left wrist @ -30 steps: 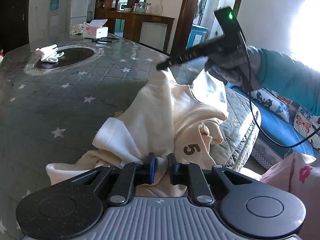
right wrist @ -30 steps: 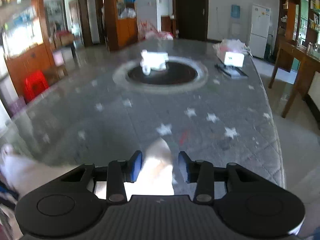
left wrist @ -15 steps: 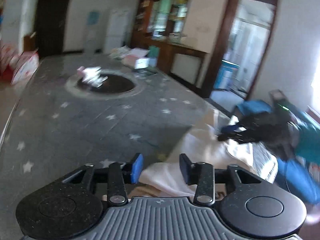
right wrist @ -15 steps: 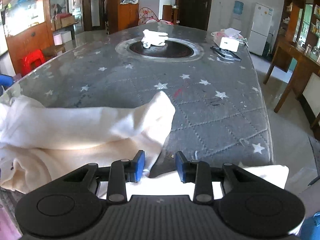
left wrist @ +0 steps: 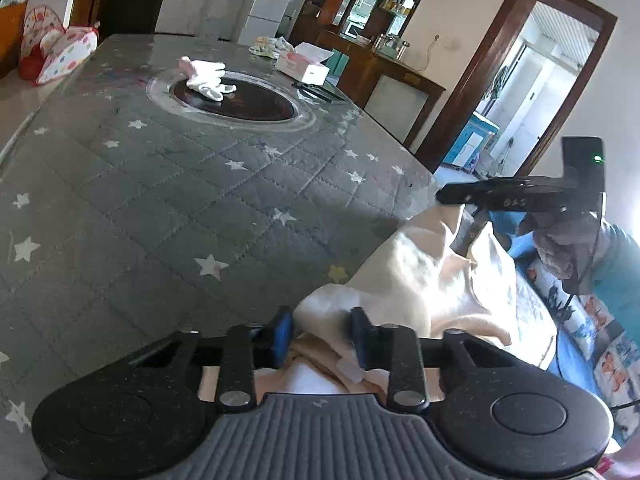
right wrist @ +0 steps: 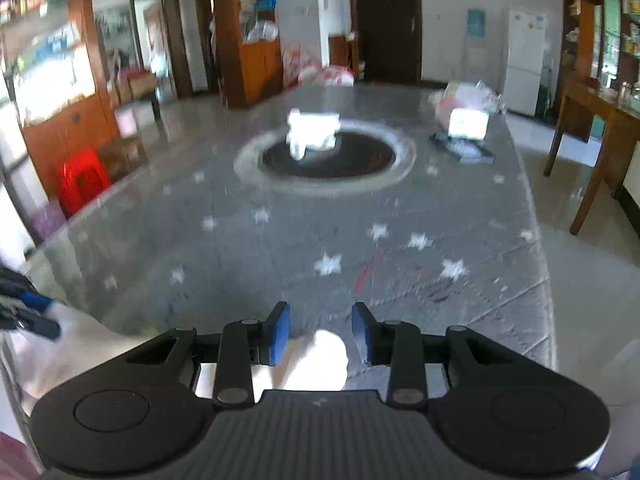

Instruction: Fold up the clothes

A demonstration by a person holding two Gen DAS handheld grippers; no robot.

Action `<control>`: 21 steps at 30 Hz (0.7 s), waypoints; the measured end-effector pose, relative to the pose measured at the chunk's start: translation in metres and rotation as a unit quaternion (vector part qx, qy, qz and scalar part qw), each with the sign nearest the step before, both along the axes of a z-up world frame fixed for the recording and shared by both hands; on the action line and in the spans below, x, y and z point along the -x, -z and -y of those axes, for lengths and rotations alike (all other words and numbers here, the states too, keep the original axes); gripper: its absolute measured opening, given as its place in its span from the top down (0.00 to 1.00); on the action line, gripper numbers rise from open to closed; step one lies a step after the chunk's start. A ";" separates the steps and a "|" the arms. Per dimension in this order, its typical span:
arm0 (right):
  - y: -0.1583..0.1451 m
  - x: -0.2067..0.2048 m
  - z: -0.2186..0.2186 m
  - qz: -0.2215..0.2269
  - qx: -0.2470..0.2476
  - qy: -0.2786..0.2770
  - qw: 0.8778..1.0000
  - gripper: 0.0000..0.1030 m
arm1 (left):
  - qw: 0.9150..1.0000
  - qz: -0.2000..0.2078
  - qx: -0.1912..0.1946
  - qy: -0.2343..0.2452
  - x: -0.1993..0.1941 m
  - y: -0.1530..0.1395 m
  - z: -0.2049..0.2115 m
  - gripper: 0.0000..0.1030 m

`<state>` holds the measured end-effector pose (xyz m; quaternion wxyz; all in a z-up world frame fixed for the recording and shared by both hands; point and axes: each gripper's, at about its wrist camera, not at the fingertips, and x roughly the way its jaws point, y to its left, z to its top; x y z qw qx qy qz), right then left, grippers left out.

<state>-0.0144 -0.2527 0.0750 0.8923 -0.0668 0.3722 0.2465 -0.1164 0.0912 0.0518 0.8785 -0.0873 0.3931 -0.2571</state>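
A cream garment (left wrist: 424,280) lies bunched at the near right edge of the grey star-patterned table (left wrist: 160,208). My left gripper (left wrist: 322,334) is open, its blue-padded jaws on either side of a fold of the cloth. In the left wrist view the right gripper (left wrist: 444,198) hovers over the garment's far corner at the table edge. In the right wrist view my right gripper (right wrist: 322,334) is open, with a bit of cream cloth (right wrist: 320,364) lying between and below the jaws. The view is blurred.
White gloves (left wrist: 206,76) lie on the dark round inset (left wrist: 236,100) at the table's middle. A tissue box (left wrist: 304,68) and a dark flat object (left wrist: 320,92) sit at the far right. A blue sofa (left wrist: 592,340) is beyond the table's right edge.
My left gripper let go of the garment and opened a second ago, and has since settled over a fold. The right gripper stays open and has moved over the garment's corner.
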 end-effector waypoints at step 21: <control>0.010 0.030 -0.008 0.021 0.041 -0.038 0.998 0.77 | 0.987 0.136 -0.074 -0.046 -0.027 -0.034 0.005 0.92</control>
